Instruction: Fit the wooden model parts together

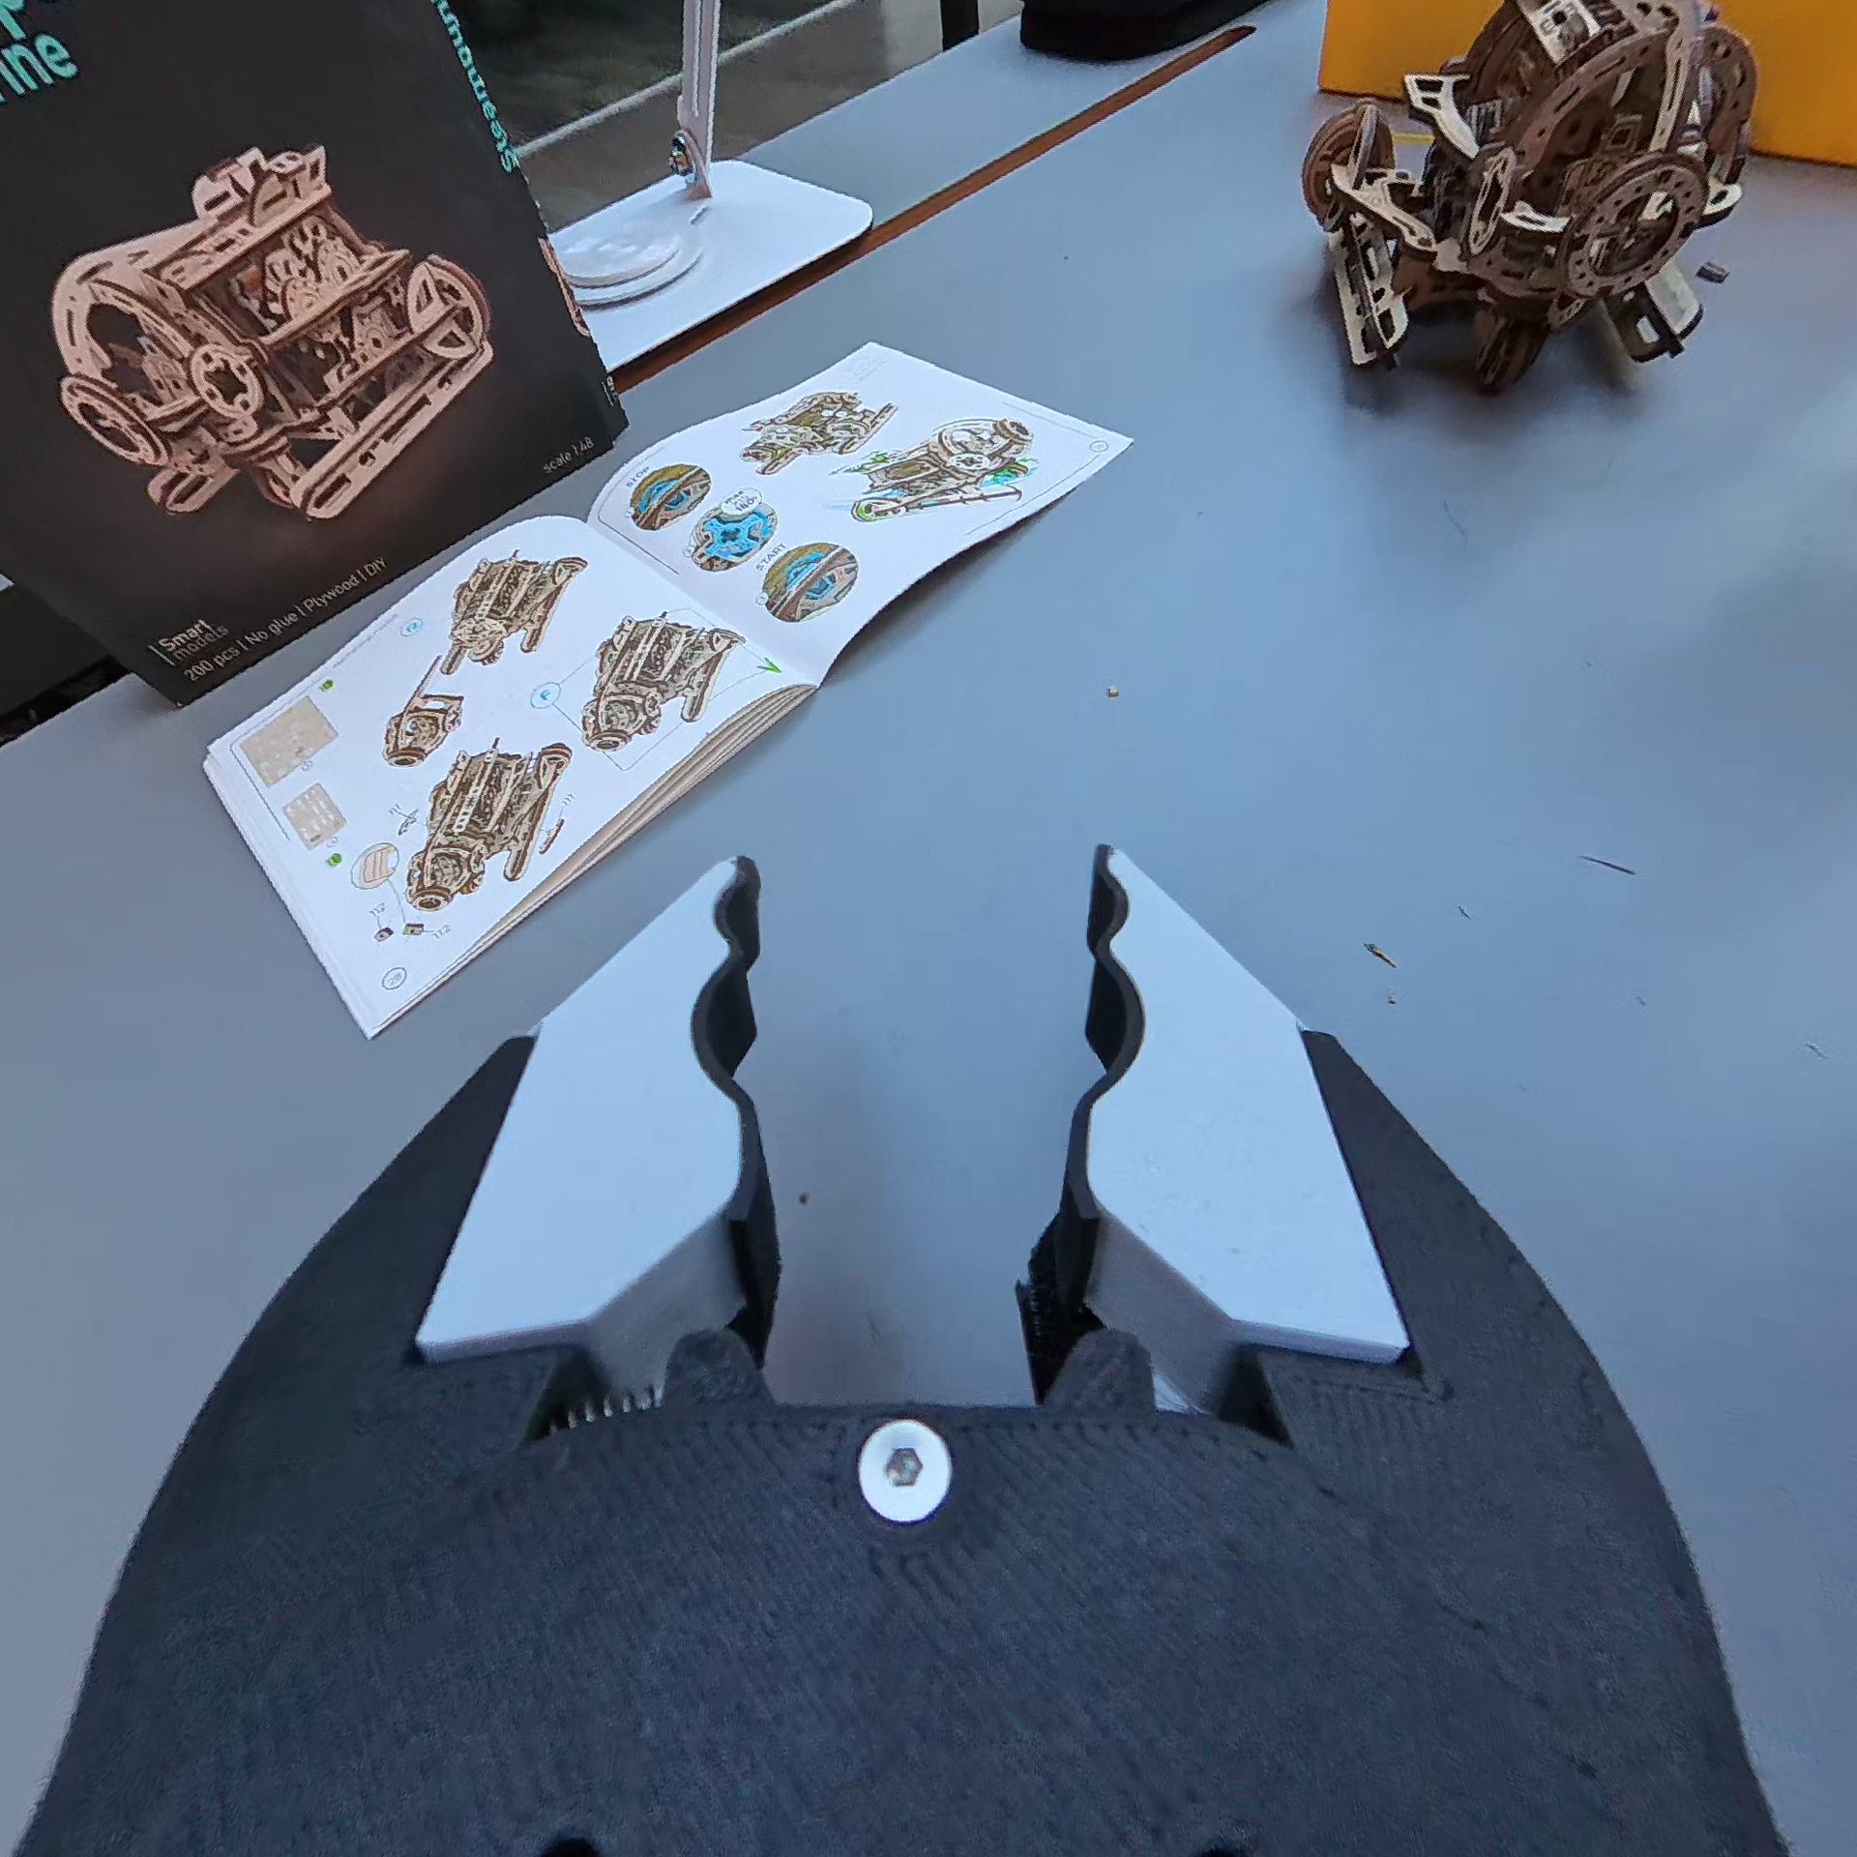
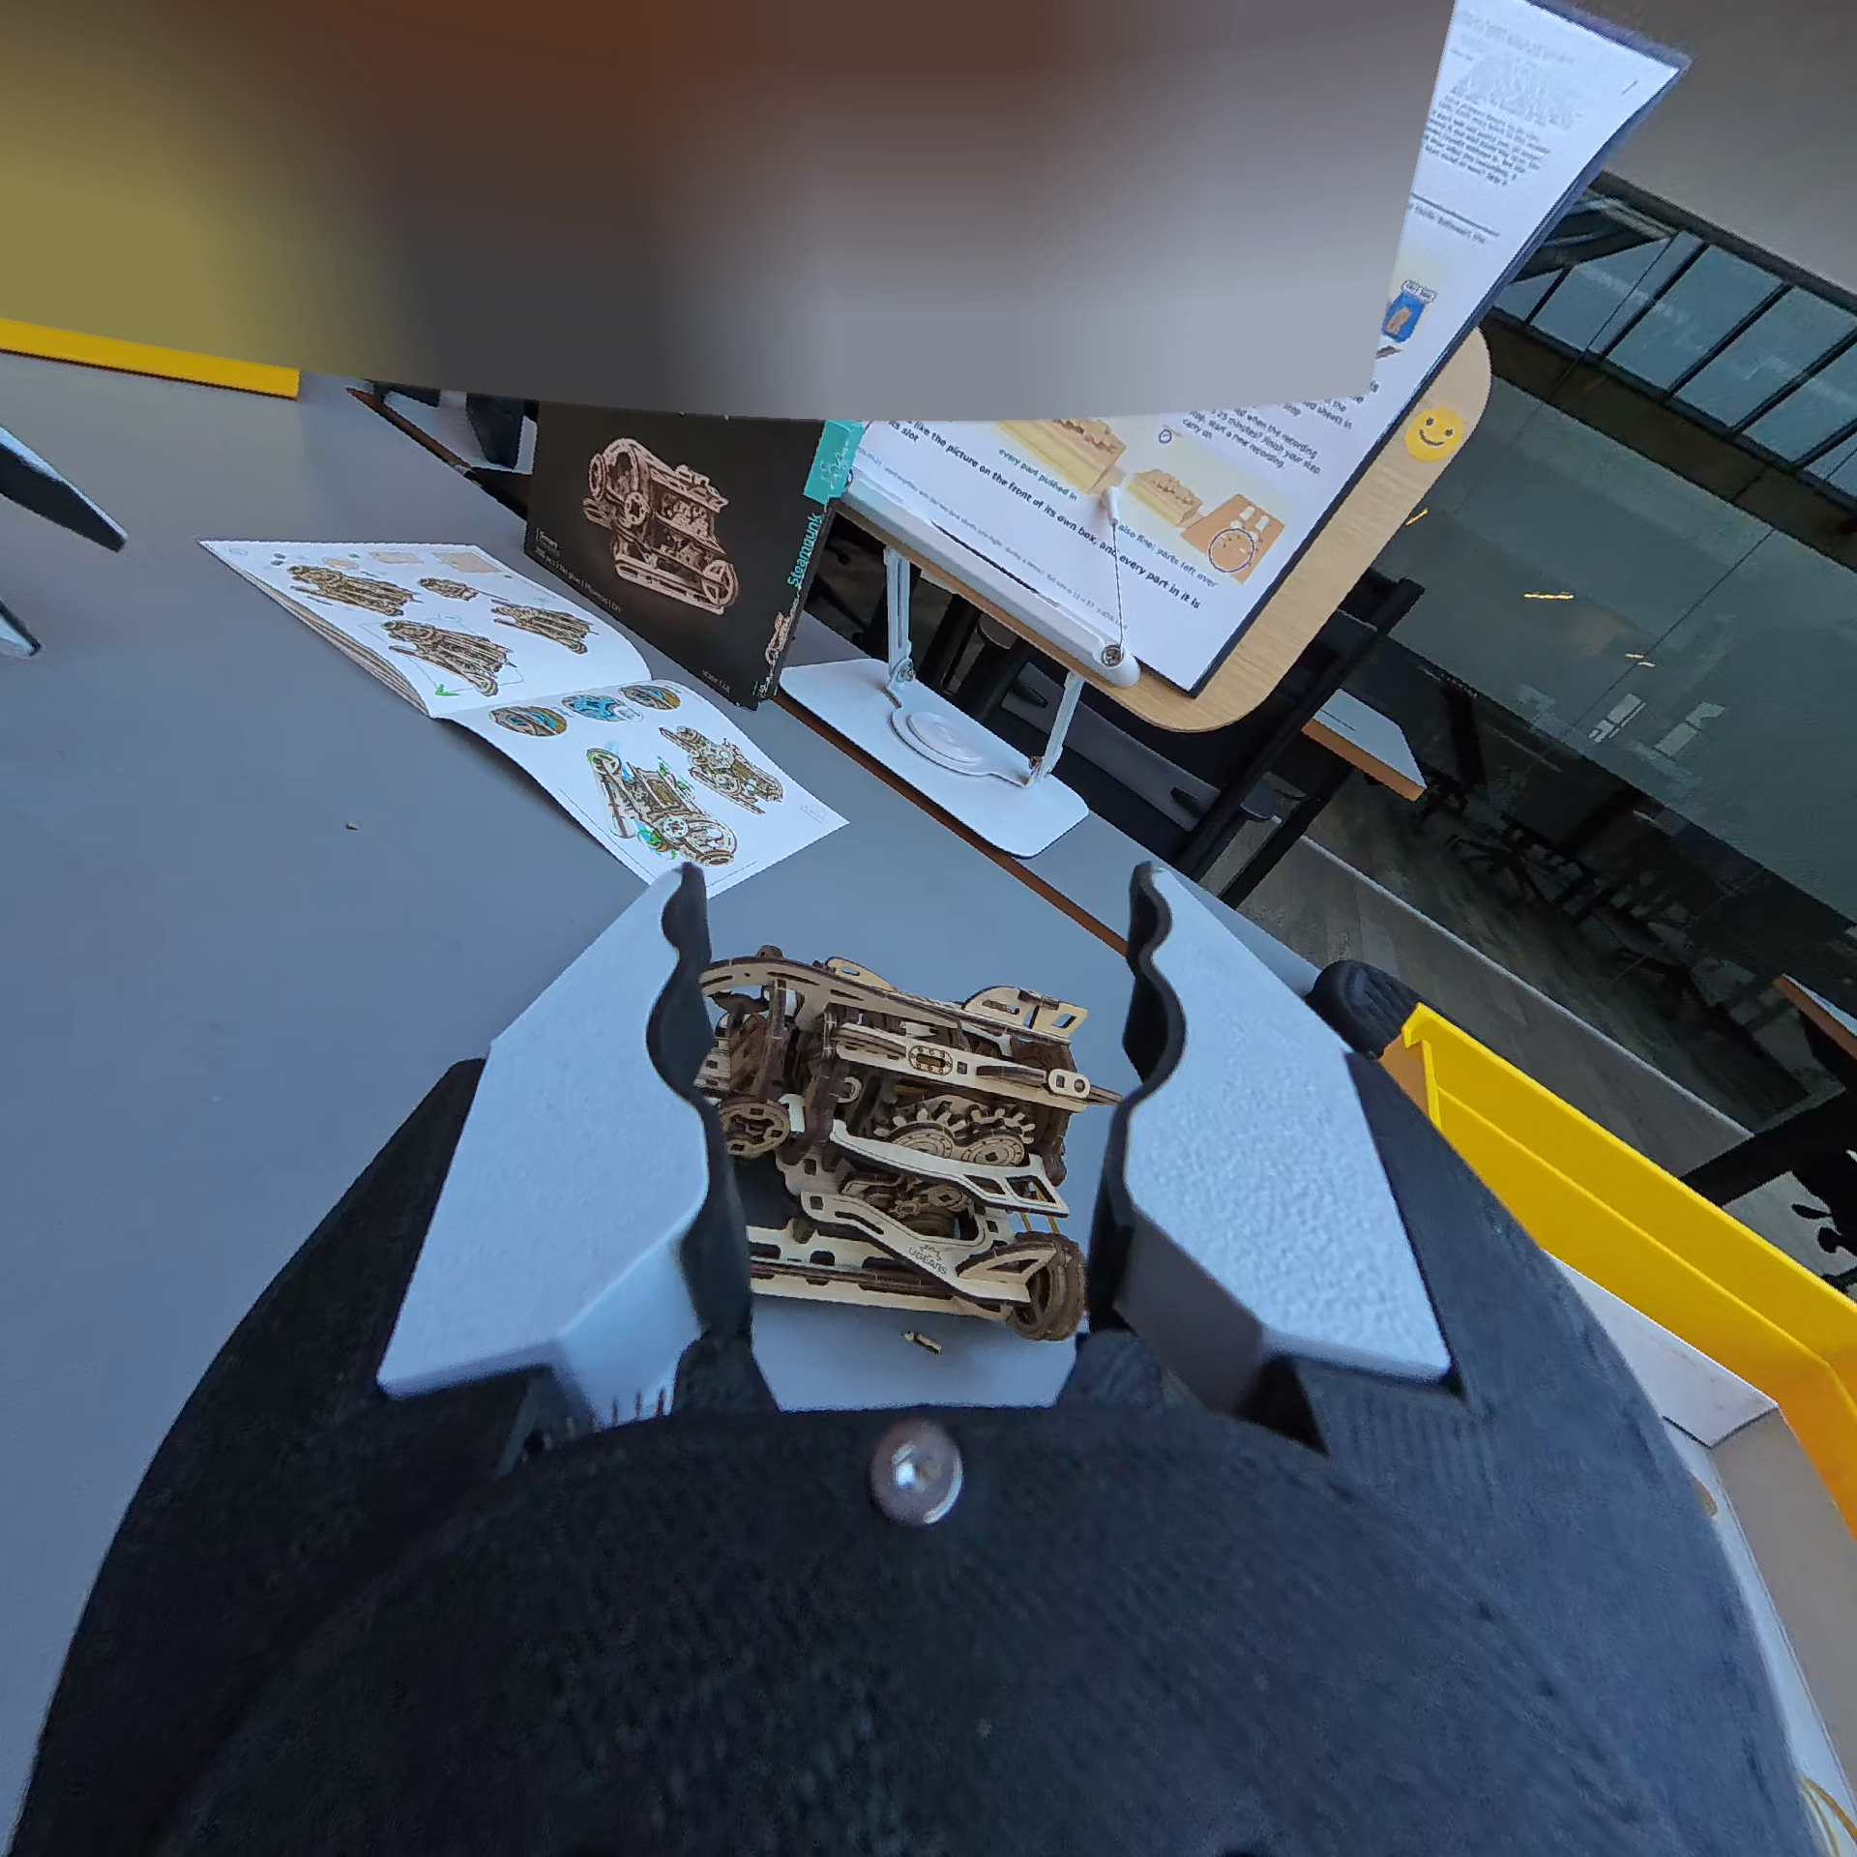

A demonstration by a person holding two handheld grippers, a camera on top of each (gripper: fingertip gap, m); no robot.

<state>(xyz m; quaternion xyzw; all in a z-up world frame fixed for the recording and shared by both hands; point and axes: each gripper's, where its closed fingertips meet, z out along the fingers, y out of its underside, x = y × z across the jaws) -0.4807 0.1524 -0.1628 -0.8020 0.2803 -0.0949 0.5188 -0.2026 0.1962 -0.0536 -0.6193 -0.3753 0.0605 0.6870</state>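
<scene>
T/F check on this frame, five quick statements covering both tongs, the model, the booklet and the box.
1. The left tongs are open with nothing between them. True.
2. The right tongs are clamped on the wooden model. False: they are open, the model sits on the grey table in the gap between their fingers.
3. The instruction booklet lies open. True.
4. The model box lies flat. False: it stands upright.
5. The yellow bin is left of the model. False: right.
</scene>
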